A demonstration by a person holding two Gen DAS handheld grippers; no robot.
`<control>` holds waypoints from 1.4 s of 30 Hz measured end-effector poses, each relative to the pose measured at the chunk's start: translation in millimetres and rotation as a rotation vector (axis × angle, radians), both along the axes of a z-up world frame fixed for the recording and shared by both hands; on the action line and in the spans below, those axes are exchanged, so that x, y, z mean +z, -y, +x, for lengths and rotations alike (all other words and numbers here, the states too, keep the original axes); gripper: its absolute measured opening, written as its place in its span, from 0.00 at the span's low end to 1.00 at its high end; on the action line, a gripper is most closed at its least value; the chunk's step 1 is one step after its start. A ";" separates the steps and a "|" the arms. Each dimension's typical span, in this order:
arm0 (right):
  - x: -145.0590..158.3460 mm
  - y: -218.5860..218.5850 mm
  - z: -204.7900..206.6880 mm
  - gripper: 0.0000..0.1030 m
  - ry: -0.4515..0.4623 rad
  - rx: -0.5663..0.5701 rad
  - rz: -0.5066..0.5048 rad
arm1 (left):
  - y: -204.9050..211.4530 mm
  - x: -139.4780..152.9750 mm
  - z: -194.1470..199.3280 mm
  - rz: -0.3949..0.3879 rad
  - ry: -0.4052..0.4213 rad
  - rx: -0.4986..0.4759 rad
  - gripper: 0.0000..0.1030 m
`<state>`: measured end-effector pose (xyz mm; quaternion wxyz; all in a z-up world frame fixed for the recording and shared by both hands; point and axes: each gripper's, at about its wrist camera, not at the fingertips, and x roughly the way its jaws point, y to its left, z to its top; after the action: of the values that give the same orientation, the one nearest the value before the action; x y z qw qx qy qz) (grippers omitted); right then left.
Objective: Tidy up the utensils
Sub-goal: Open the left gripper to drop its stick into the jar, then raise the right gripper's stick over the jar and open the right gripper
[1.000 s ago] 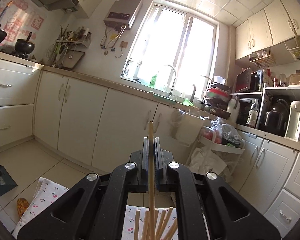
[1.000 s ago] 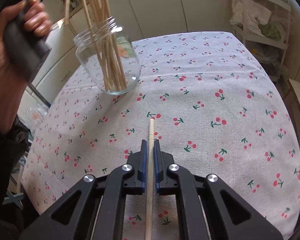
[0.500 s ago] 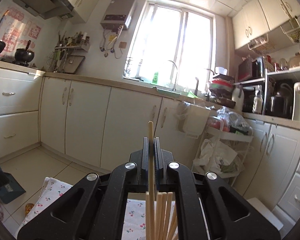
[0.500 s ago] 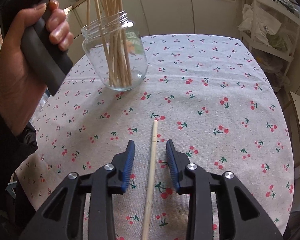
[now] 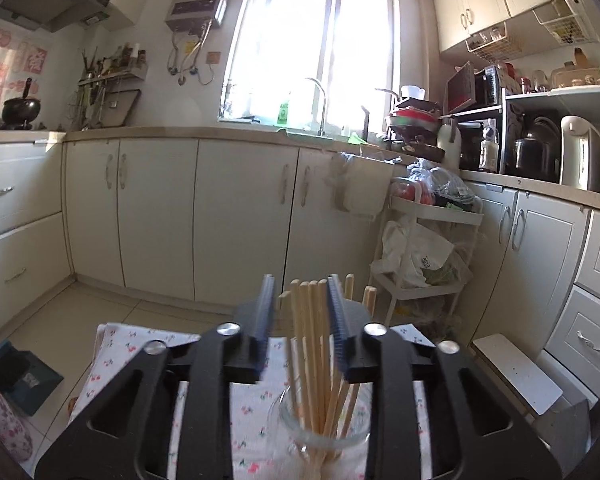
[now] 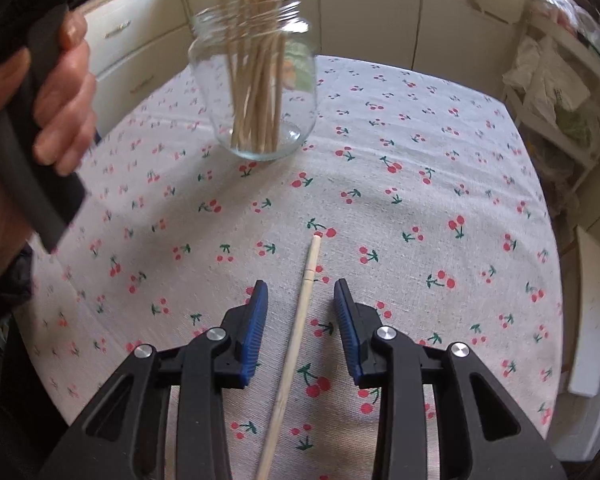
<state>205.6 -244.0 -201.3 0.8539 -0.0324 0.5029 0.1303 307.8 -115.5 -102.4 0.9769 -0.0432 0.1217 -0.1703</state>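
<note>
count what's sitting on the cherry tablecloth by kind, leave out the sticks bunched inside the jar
glass jar: 1
loose chopstick: 1
total: 2

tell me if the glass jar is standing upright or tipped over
Upright: the glass jar stands on its base on the cherry tablecloth, mouth up, with chopsticks sticking out of the top.

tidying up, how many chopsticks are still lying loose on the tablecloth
1: a single chopstick lies on the tablecloth between the right hand-held gripper's open fingers. The rest stand in the jar.
</note>
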 end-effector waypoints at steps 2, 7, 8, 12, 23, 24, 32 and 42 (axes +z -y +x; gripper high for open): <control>0.2 -7.6 -2.0 0.33 0.014 0.023 -0.059 | -11.6 -0.8 -7.8 -0.013 -0.009 0.021 0.45; 0.4 -15.9 -6.1 0.18 0.024 0.068 -0.083 | -48.4 -15.9 -28.1 -0.048 -0.083 0.082 0.61; 0.3 -16.0 -7.0 0.14 0.025 0.068 -0.074 | -54.8 -21.0 -30.0 -0.055 -0.108 0.092 0.63; -0.3 -5.9 -9.2 0.06 0.012 -0.004 0.024 | -74.0 -47.0 -33.4 -0.067 -0.230 0.119 0.65; 70.0 35.8 -8.3 0.06 0.219 -0.306 0.554 | -98.6 -97.2 -38.2 -0.146 -0.384 0.169 0.70; 82.2 35.0 -6.6 0.06 0.267 -0.319 0.571 | -101.7 -98.2 -38.7 -0.157 -0.383 0.177 0.70; 153.9 25.7 29.4 0.06 0.689 -0.445 0.576 | -108.9 -102.0 -33.8 -0.210 -0.400 0.190 0.73; 152.7 25.7 78.0 0.06 0.885 -0.630 0.523 | -111.9 -102.0 -37.0 -0.229 -0.381 0.179 0.76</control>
<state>283.6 -269.6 -48.6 0.9592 0.2782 0.0363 -0.0357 270.8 -3.6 -204.5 0.9362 -0.1954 0.2797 -0.0846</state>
